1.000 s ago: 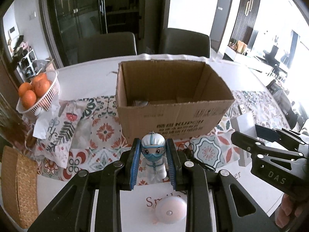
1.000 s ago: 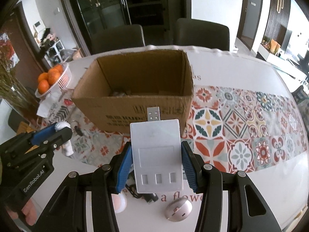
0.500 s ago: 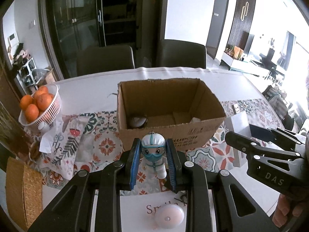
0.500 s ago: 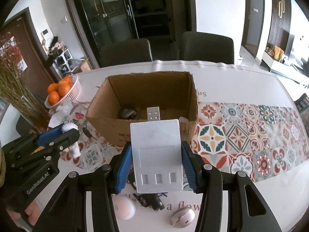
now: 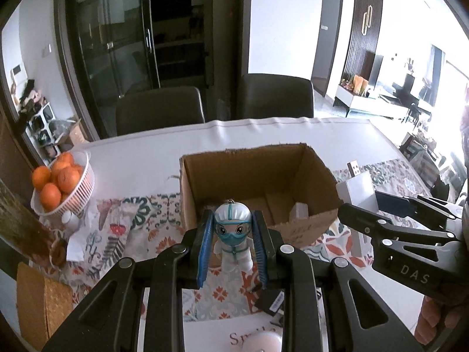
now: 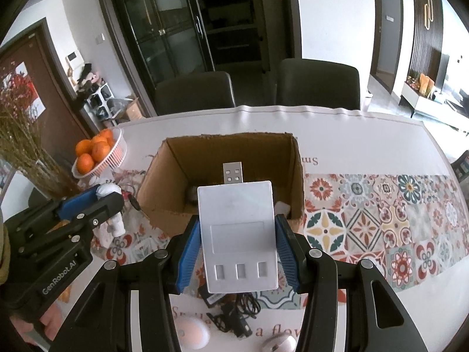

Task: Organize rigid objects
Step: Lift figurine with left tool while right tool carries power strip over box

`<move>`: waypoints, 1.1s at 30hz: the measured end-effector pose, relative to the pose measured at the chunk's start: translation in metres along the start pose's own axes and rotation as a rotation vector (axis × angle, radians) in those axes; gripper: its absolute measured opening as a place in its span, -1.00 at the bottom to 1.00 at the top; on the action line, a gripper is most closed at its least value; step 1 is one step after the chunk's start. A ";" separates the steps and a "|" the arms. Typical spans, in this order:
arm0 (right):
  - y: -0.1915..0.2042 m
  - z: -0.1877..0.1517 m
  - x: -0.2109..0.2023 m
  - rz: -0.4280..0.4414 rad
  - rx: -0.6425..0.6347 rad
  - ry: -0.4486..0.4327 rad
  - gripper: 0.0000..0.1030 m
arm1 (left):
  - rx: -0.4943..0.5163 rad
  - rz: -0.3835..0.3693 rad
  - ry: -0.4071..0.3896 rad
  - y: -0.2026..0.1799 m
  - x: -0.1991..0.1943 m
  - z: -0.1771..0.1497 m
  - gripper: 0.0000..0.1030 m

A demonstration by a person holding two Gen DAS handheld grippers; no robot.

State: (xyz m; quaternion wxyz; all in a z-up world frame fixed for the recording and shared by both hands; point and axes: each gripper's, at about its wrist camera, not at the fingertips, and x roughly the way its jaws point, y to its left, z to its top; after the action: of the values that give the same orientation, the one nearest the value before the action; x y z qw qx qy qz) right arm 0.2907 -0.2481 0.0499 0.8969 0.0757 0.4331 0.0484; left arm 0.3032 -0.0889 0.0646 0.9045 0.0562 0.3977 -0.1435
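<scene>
My left gripper (image 5: pixel 232 243) is shut on a small medic figurine (image 5: pixel 233 237) in white suit and blue mask, held above the table just in front of the open cardboard box (image 5: pixel 310 176). My right gripper (image 6: pixel 237 243) is shut on a white USB charger block (image 6: pixel 238 234), its plug pointing over the box (image 6: pixel 297 176). The box holds a dark round item (image 6: pixel 192 195) and a white item (image 5: pixel 299 211). The left gripper with the figurine (image 6: pixel 110 205) shows at the left of the right wrist view; the right gripper (image 5: pixel 390 228) shows at the right of the left wrist view.
A white basket of oranges (image 5: pixel 58 182) stands at the left, with dried stems (image 6: pixel 26 152) beside it. On the table near me lie a black cable and adapter (image 6: pixel 231 308), a pink round device (image 6: pixel 193 331) and a silver mouse (image 6: pixel 278 343). Two dark chairs (image 5: pixel 275 96) stand behind.
Both grippers have risen with their objects, so the box looks smaller and its inside is now visible.
</scene>
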 end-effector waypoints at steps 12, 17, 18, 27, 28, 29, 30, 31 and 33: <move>0.000 0.032 0.011 0.011 -0.003 -0.019 -0.02 | -0.023 -0.020 0.007 0.010 0.017 0.030 -0.49; 0.001 0.047 0.020 -0.009 -0.026 -0.020 -0.02 | -0.035 -0.014 0.030 0.014 0.031 0.039 -0.49; 0.001 0.049 0.021 -0.011 -0.029 -0.018 -0.02 | -0.035 -0.011 0.034 0.015 0.033 0.040 -0.49; -0.003 0.057 0.050 -0.023 -0.037 0.021 -0.02 | -0.057 -0.024 0.084 0.021 0.064 0.041 -0.49; -0.003 0.057 0.053 -0.022 -0.036 0.024 -0.02 | -0.059 -0.024 0.089 0.021 0.066 0.040 -0.49; -0.004 0.057 0.055 -0.019 -0.035 0.027 -0.02 | -0.059 -0.021 0.093 0.021 0.069 0.040 -0.49; -0.005 0.057 0.059 -0.018 -0.032 0.033 -0.02 | -0.057 -0.017 0.100 0.021 0.073 0.039 -0.49; -0.006 0.057 0.061 -0.019 -0.032 0.039 -0.02 | -0.056 -0.011 0.103 0.022 0.076 0.039 -0.49; -0.006 0.055 0.068 -0.026 -0.032 0.050 -0.02 | -0.050 -0.004 0.107 0.021 0.080 0.038 -0.49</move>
State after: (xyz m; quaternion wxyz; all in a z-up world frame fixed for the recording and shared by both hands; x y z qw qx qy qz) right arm 0.3762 -0.2492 0.0301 0.8875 0.0545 0.4553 0.0453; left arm 0.3880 -0.0942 0.0315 0.8827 0.0403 0.4491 -0.1323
